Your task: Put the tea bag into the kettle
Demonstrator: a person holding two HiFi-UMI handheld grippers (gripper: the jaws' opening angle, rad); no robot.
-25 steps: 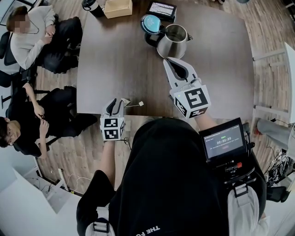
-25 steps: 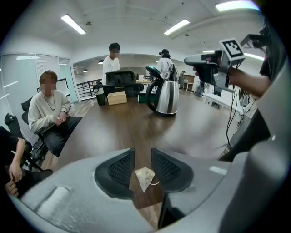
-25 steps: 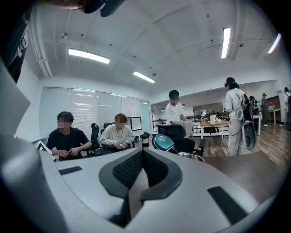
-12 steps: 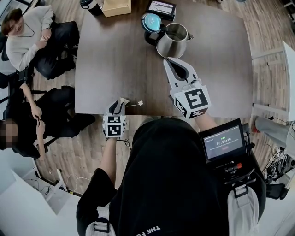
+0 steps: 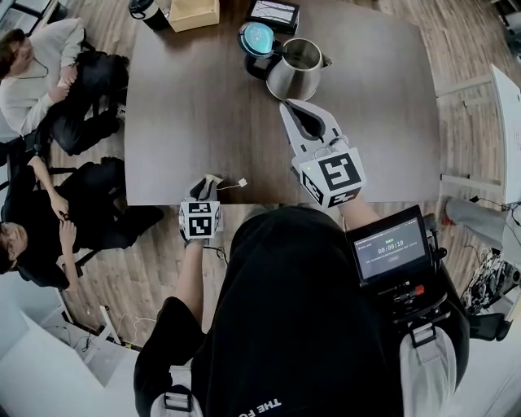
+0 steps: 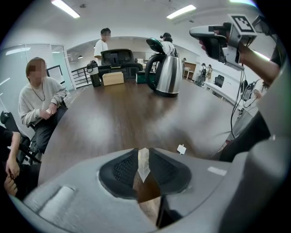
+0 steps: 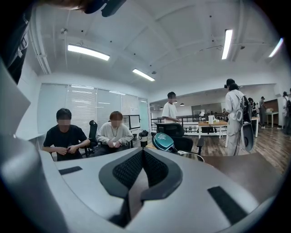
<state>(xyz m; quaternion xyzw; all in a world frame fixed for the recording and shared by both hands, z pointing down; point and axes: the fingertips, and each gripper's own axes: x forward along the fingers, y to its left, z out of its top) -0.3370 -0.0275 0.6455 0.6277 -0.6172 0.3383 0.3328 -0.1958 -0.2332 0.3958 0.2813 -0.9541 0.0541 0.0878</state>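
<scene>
A steel kettle [image 5: 293,69] stands on the far middle of the dark table [image 5: 187,106], its teal lid [image 5: 256,38] flipped open. My left gripper [image 5: 207,182] sits at the table's near edge, shut on the tea bag [image 6: 143,164]. The bag's string runs to a small white tag [image 5: 242,182] lying on the table, the same tag [image 6: 181,149] showing just right of the jaws. In the left gripper view the kettle [image 6: 166,75] is far ahead. My right gripper [image 5: 305,122] hovers in the air just short of the kettle, shut and empty.
A cardboard box [image 5: 194,12], a dark cup [image 5: 146,8] and a black device [image 5: 273,12] stand along the table's far edge. Two people [image 5: 49,65] sit off the left side. A small screen [image 5: 391,252] hangs at my chest.
Both grippers hold almost the same places; the left stays shut on the tea bag. The head view has shifted slightly.
</scene>
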